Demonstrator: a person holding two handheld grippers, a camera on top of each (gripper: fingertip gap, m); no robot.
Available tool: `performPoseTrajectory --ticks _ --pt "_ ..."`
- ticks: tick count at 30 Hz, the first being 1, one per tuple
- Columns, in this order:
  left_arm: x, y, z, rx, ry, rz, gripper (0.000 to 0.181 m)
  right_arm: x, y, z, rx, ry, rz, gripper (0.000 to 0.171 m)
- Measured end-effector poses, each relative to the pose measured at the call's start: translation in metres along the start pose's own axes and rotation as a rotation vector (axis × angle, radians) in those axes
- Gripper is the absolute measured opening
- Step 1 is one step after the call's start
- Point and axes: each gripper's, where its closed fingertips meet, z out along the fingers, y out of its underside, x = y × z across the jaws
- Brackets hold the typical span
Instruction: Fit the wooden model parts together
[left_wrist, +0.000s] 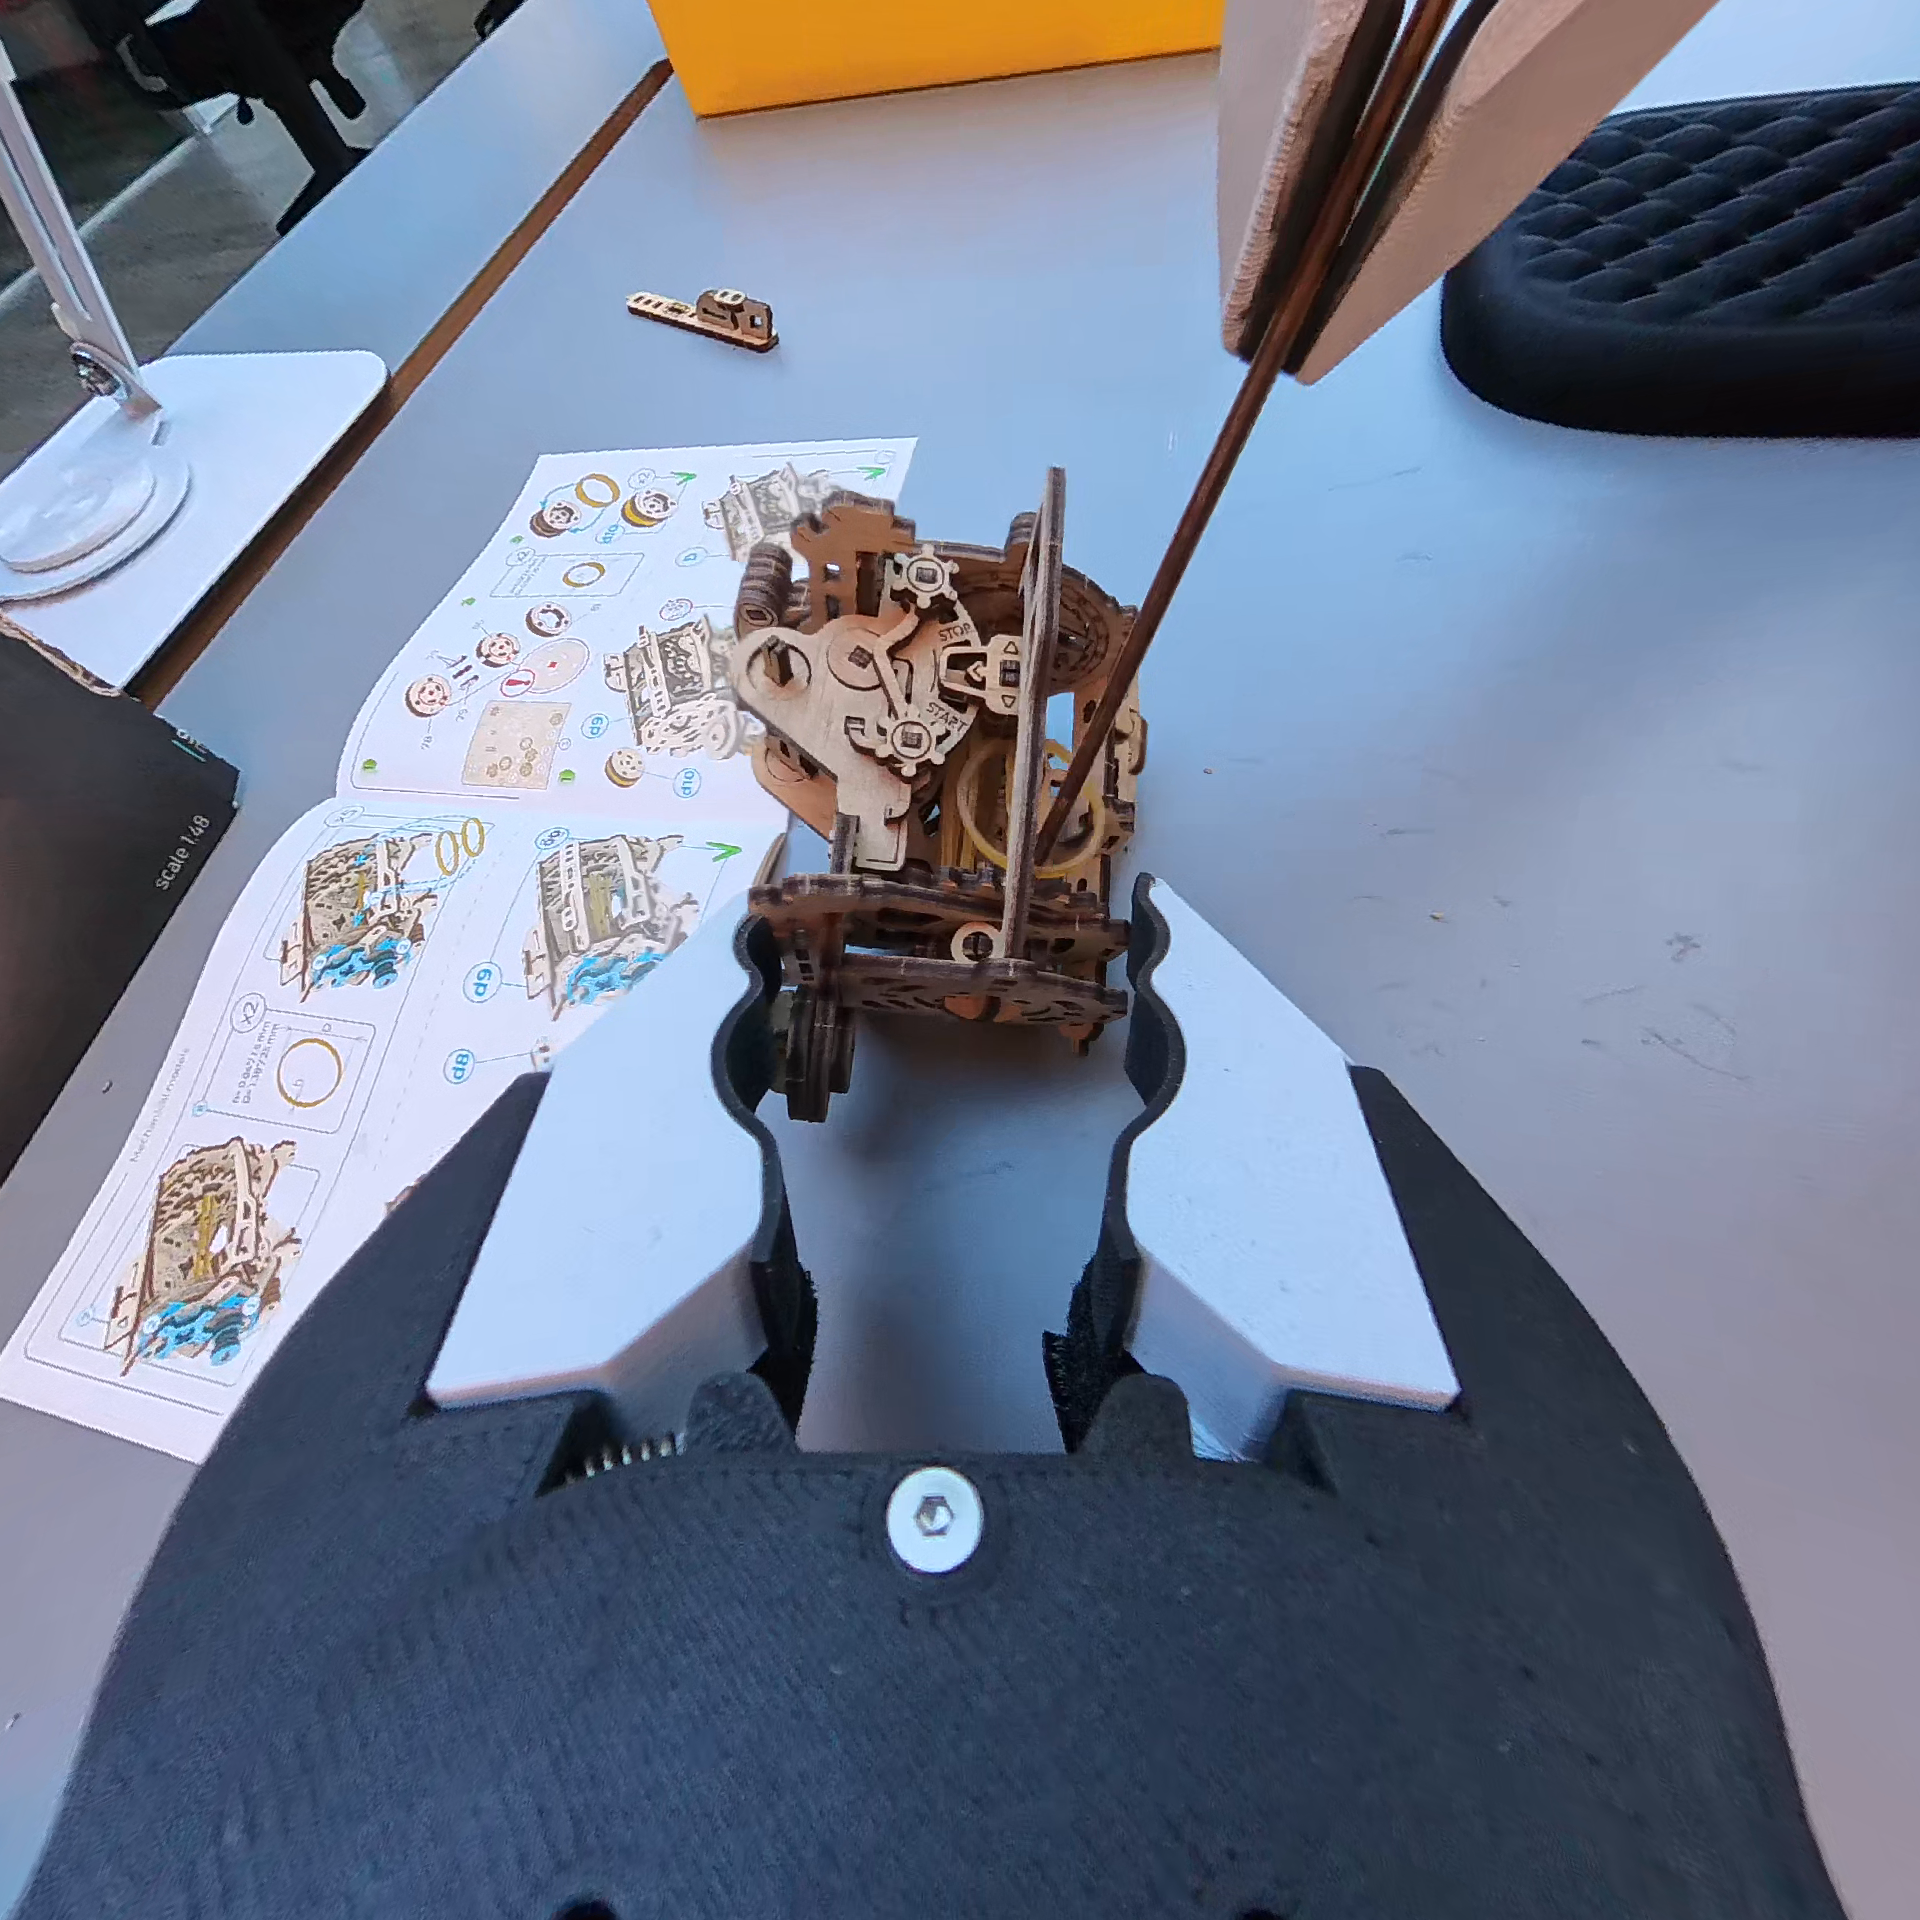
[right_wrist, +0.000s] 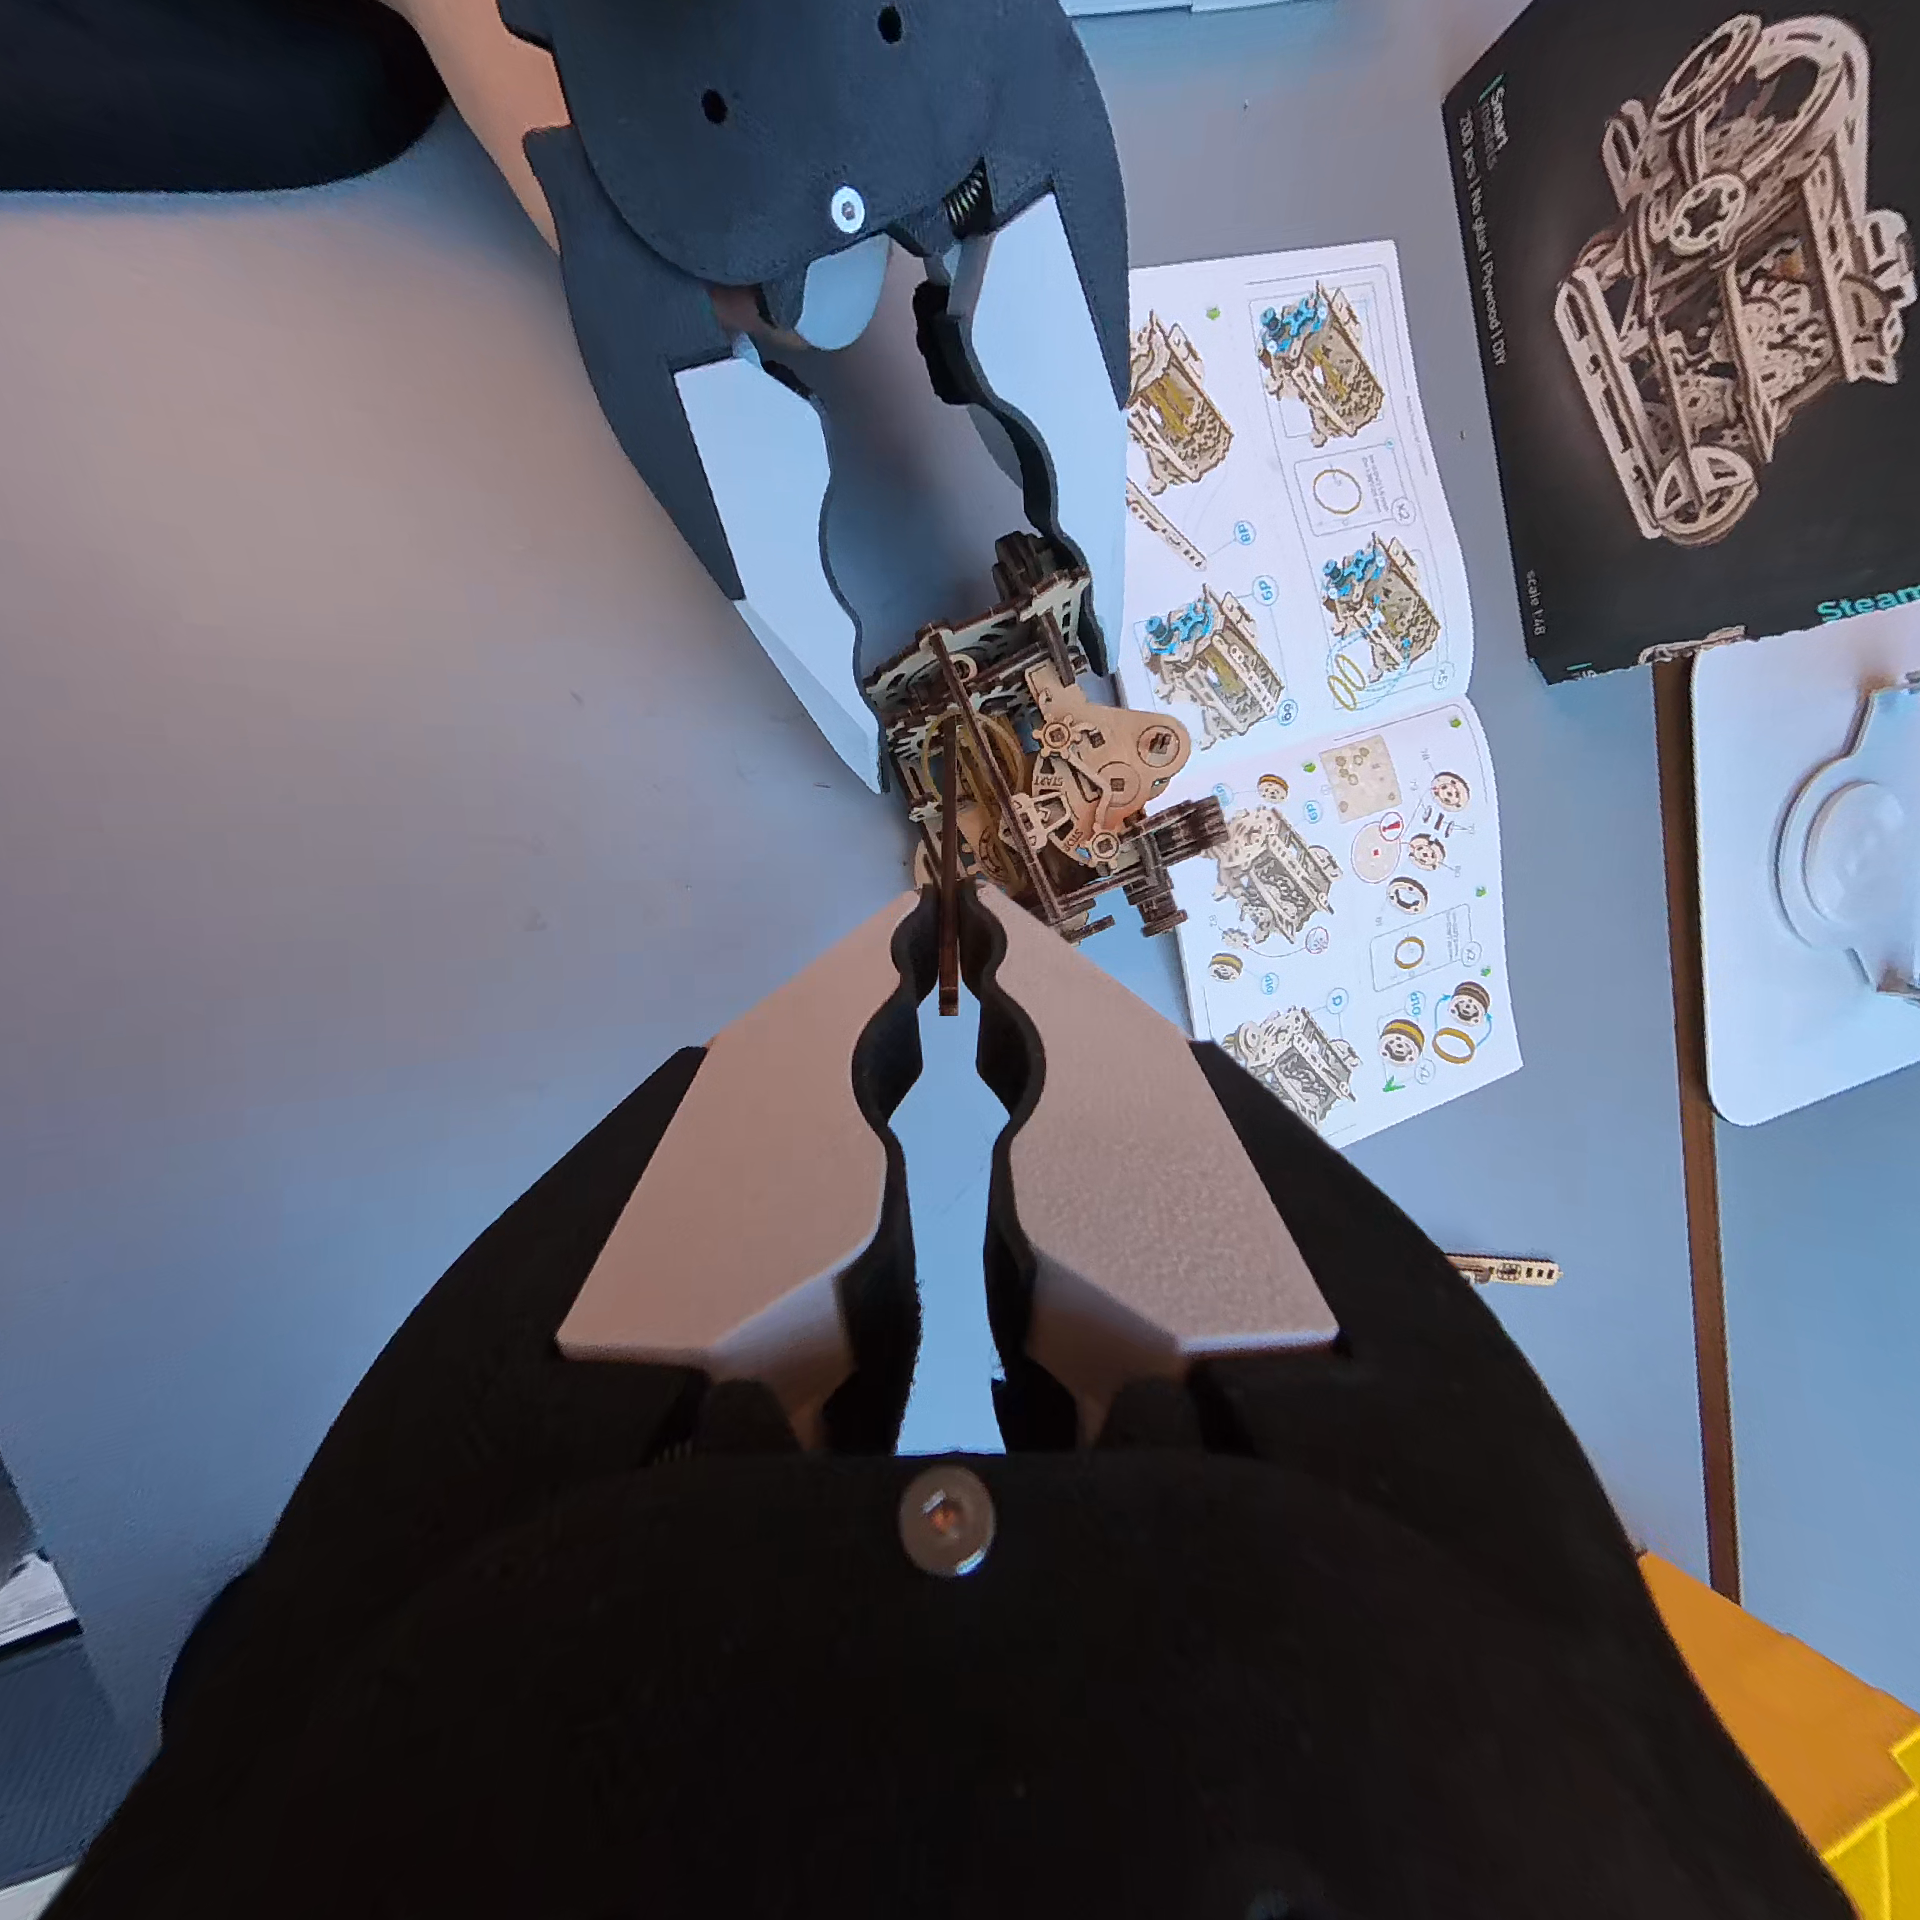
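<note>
The wooden model (left_wrist: 935, 779) is seen in the middle of the left wrist view, standing on the grey surface (left_wrist: 1455, 831), with yellow rubber bands visible inside its frame. A thin wooden part (left_wrist: 1174, 582), flat and seen edge-on, is grasped by the right gripper (right_wrist: 948, 935), whose fingers (right_wrist: 800, 1091) are clenched on it; its lower end is placed inside the model. In the left wrist view this part comes down from the upper right of the frame. The left gripper (left_wrist: 940, 935) is held at the near side of the model with its fingers (left_wrist: 644, 1122) spread apart; the left finger tip is touching or almost touching the model base, which of the two cannot be told. An instruction sheet (left_wrist: 416, 883) is laid just beside the model, at the left of the frame. A small wooden piece (left_wrist: 712, 317) is lying well apart in the upper part. A dark product box (right_wrist: 1683, 332) is seen at the upper right of the right wrist view, and a yellow box (left_wrist: 935, 47) at the top edge of the left one
</note>
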Motion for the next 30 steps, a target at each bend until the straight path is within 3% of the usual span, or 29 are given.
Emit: performPoseTrajectory --ticks 6,16,19,22,30 --pt "0.005 -0.001 -0.003 0.013 0.044 -0.003 0.066 -0.006 0.004 0.000 -0.009 -0.003 -0.025 0.001" --pt "0.009 -0.004 -0.007 0.040 0.110 -0.044 0.061 -0.006 0.011 -0.006 0.139 -0.011 -0.029 0.001" --pt "0.012 -0.004 -0.007 0.040 0.119 -0.028 0.068 -0.008 0.012 -0.005 0.171 -0.019 -0.034 0.001" --pt "0.012 -0.004 -0.007 0.041 0.091 0.009 0.084 -0.008 0.013 -0.003 0.189 -0.025 -0.040 0.001" --pt "0.006 0.001 -0.002 -0.012 -0.030 0.157 0.072 -0.006 0.016 0.001 0.222 -0.037 -0.040 0.001"
